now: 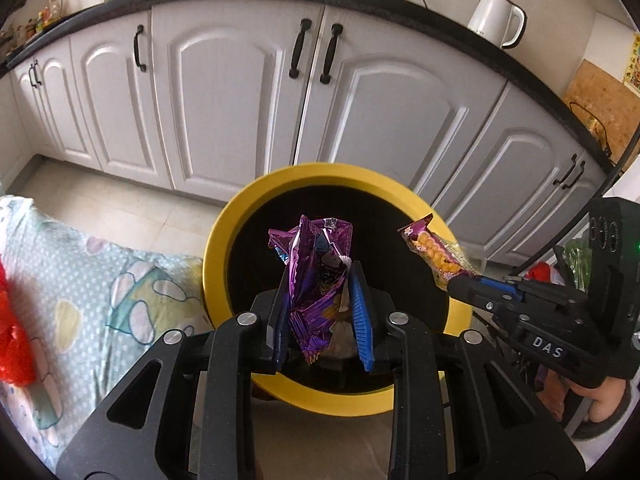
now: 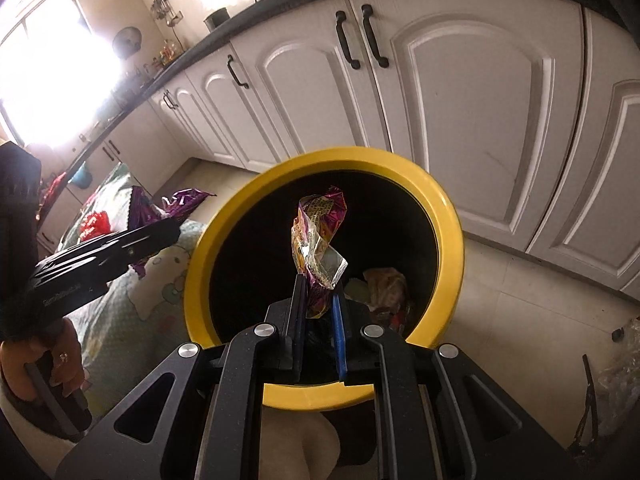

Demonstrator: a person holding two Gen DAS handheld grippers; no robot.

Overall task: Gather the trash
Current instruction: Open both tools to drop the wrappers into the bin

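A yellow-rimmed trash bin [image 1: 224,240] with a dark inside stands on the floor before white cabinets. My left gripper [image 1: 320,272] is shut on a crumpled purple snack bag [image 1: 316,276], held over the bin's mouth. My right gripper [image 2: 318,284] is shut on a small orange and purple snack wrapper [image 2: 318,232], also above the bin [image 2: 444,224]. In the left wrist view the right gripper [image 1: 456,286] reaches in from the right with its wrapper [image 1: 434,252] over the rim. In the right wrist view the left gripper [image 2: 172,228] shows at the left with the purple bag [image 2: 184,200]. Crumpled trash [image 2: 384,284] lies inside the bin.
A cushion with a pale dotted cartoon cover [image 1: 80,280] lies left of the bin, with something red [image 1: 12,336] on it. White cabinet doors [image 1: 240,92] and a dark countertop run behind. A white kettle [image 1: 496,18] stands on the counter. Clutter [image 2: 620,360] sits on the floor at right.
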